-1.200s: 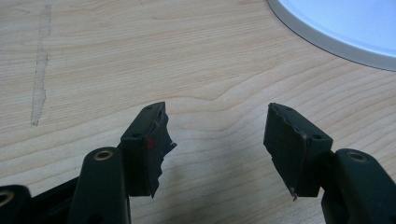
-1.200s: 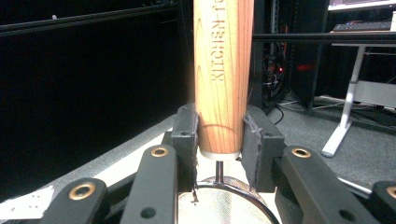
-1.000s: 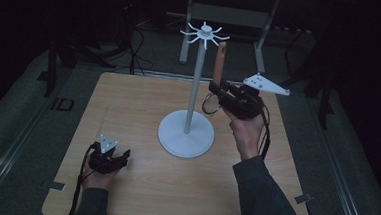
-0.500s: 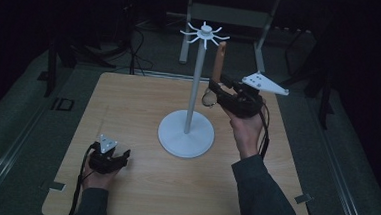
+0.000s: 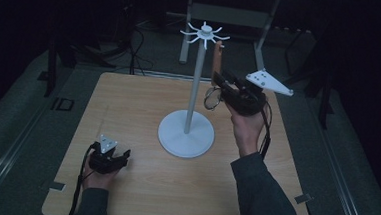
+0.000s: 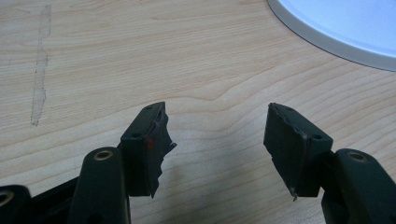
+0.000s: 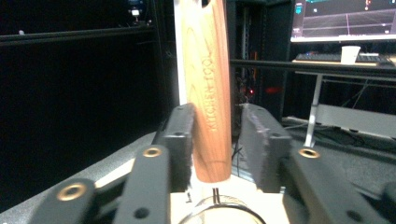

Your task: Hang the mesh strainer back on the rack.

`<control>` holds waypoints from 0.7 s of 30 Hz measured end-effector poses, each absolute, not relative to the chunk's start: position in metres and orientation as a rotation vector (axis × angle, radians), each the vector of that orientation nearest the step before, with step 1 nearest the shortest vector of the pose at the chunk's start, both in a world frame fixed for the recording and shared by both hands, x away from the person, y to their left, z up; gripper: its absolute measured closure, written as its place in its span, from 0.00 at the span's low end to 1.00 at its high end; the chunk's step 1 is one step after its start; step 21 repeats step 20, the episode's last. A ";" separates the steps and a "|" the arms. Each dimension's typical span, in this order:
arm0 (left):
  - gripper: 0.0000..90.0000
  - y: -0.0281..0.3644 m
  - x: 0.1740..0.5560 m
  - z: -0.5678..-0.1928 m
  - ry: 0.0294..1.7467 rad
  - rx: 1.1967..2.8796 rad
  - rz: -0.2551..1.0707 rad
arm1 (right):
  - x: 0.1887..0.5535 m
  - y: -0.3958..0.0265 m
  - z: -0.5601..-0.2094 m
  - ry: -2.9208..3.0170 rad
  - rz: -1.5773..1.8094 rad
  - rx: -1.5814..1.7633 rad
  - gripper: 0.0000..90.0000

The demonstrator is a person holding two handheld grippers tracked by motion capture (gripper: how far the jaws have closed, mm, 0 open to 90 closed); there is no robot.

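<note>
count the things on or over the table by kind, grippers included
Grippers: 2, the left gripper and the right gripper
White hook stands: 1, white stand
Wooden-handled utensils: 1, wooden-handled whisk
Total: 4

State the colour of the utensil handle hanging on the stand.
Light brown wood, the wooden handle shows best in the right gripper view.

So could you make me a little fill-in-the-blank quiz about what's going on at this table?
1. The wooden handle in front of the right gripper hangs from the white ____.
2. The left gripper rests low over the table with its jaws ____.
3. The word KITCHEN is engraved on the ____ handle.
4. The stand's round base is coloured ____.

Missing words: stand; open; wooden; white
</note>
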State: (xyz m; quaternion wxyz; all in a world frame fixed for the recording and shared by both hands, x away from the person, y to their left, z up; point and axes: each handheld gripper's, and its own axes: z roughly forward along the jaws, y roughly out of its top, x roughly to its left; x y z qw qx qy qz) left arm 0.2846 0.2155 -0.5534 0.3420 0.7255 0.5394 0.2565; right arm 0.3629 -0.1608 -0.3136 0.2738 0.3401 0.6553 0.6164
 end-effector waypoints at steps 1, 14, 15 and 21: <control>0.44 0.216 0.285 -0.553 1.403 1.888 0.666 | 0.363 -0.160 -0.312 1.764 1.660 0.907 0.78; 0.44 0.216 0.285 -0.553 1.403 1.889 0.664 | 0.360 -0.160 -0.313 1.782 1.662 0.890 0.72; 0.44 0.216 0.285 -0.553 1.403 1.889 0.665 | 0.360 -0.161 -0.314 1.783 1.662 0.889 0.71; 0.44 0.216 0.285 -0.553 1.404 1.887 0.666 | 0.358 -0.164 -0.317 1.795 1.656 0.893 0.69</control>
